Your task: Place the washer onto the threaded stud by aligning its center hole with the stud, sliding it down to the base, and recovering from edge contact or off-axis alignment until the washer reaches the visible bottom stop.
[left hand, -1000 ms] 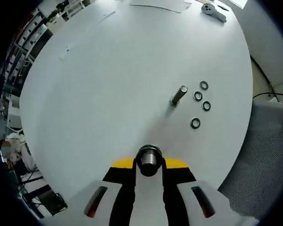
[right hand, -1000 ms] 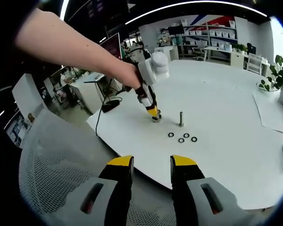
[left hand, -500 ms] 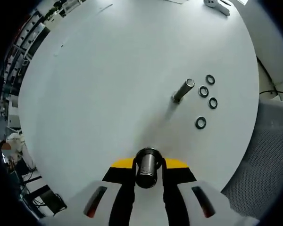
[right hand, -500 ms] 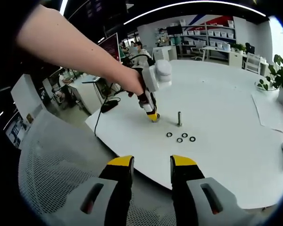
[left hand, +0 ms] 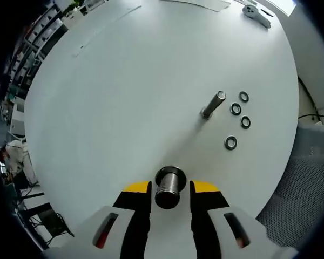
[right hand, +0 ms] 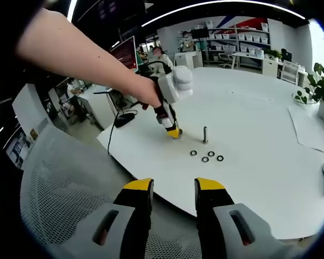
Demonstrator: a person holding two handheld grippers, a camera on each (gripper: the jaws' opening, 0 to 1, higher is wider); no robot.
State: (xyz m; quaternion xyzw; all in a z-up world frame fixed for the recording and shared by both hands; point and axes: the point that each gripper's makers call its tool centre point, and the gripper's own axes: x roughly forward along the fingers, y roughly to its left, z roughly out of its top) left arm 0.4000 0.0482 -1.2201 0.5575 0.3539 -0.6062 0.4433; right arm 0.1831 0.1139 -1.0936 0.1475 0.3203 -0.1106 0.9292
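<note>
A short threaded metal stud [left hand: 170, 186] with a wide collar stands on the round white table [left hand: 124, 97], between the jaws of my left gripper [left hand: 170, 190]. Those jaws stand slightly apart from it on both sides, so the gripper is open. A second, thinner stud [left hand: 213, 105] stands upright further out, with several black washers [left hand: 236, 109] lying flat beside it. In the right gripper view, a person's hand holds the left gripper [right hand: 174, 131] just left of the thin stud [right hand: 205, 135] and the washers [right hand: 205, 159]. My right gripper [right hand: 174, 190] hovers open off the table's edge, holding nothing.
A grey mesh chair [right hand: 59, 189] sits under my right gripper and appears as chair [left hand: 313, 178] past the table edge. A white hand-held tool [left hand: 256, 12] and paper sheets [right hand: 310, 127] lie at the far side. A black cable [right hand: 116, 132] hangs over the rim.
My left gripper's jaws have spread a little away from the collared stud they were clamped on. The left camera has shifted slightly; the right gripper has not moved.
</note>
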